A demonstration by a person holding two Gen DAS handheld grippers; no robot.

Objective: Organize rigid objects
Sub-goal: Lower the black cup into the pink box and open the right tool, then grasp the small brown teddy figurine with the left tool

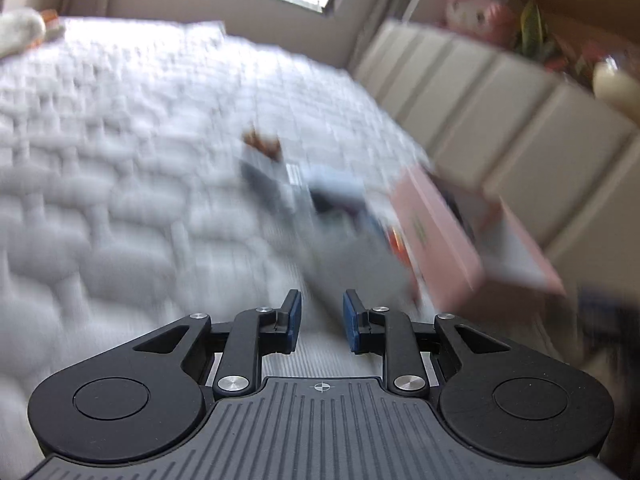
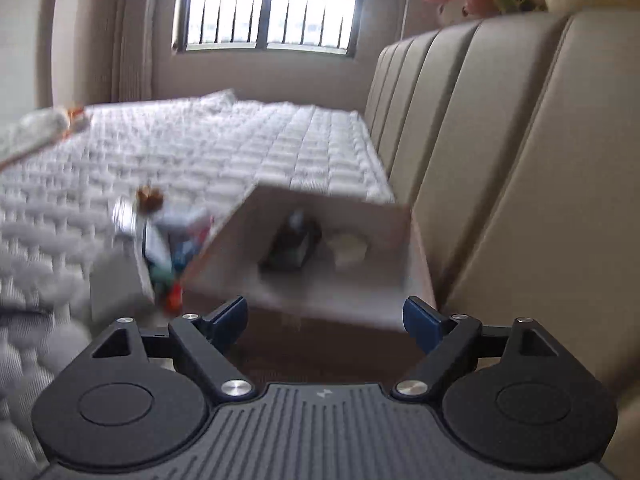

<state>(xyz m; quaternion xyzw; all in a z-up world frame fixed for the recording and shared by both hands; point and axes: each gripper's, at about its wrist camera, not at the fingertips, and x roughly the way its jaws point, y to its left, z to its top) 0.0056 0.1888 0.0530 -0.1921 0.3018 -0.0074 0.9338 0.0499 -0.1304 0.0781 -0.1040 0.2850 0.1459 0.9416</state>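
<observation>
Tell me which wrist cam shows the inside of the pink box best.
Right wrist: the pink box faces the camera open side first, showing blurred dark and white items inside. Left wrist shows the pink box obliquely, mostly its outer side.

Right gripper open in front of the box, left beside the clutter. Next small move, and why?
Probably ease the right gripper forward and close on the near edge of the pink box: its jaws stand wide on either side of that edge, empty. The left gripper is empty too; the blurred pile stays loose beside the box.
</observation>
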